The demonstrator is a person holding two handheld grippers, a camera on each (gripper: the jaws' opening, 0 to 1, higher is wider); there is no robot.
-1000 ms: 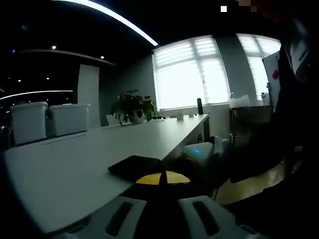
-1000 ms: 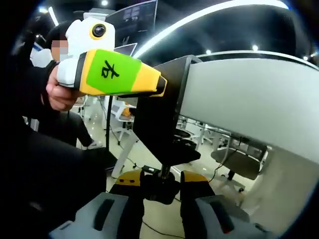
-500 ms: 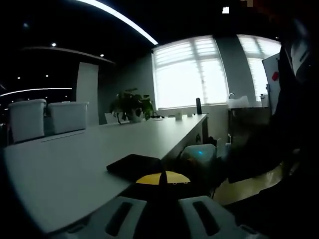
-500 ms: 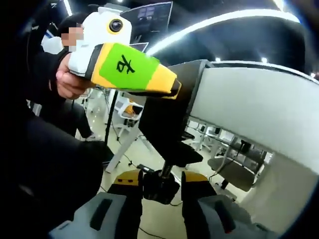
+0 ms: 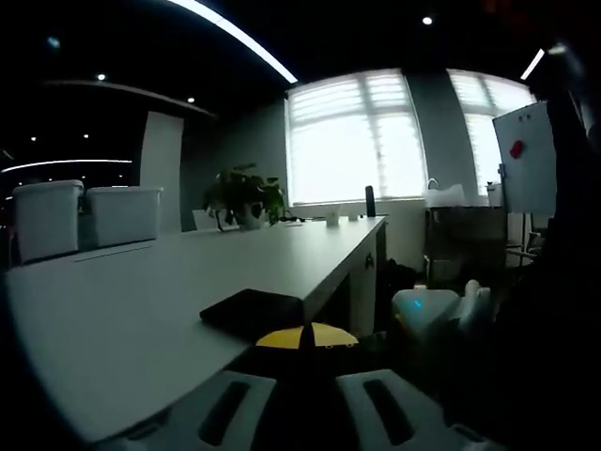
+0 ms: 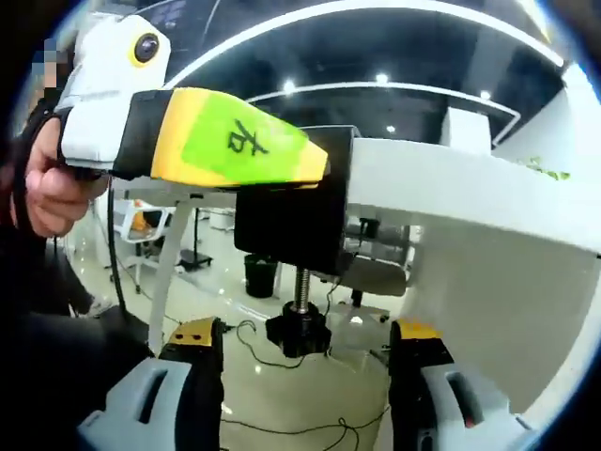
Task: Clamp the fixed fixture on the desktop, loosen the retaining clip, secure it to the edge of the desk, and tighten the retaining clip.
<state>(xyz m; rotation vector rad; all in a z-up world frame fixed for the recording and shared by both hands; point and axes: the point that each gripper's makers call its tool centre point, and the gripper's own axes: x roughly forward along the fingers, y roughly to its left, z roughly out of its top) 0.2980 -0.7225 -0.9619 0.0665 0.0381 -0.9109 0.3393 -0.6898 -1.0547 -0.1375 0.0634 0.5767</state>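
Fixture (image 6: 299,221), a black clamp, sits on the edge of the white desk (image 6: 470,244); its top plate (image 5: 252,311) lies flat on the desktop (image 5: 141,319), and its threaded screw with black knob (image 6: 297,334) hangs below the desk edge. Left gripper (image 5: 305,346), seen in the right gripper view as a yellow and green body (image 6: 230,146) held in a hand (image 6: 47,183), grips the fixture's top, jaws closed on it. Right gripper (image 6: 305,376) stands with jaws spread wide on either side of the knob, apart from it. Two white bins (image 5: 84,216) and a potted plant (image 5: 246,195) stand farther along the desk.
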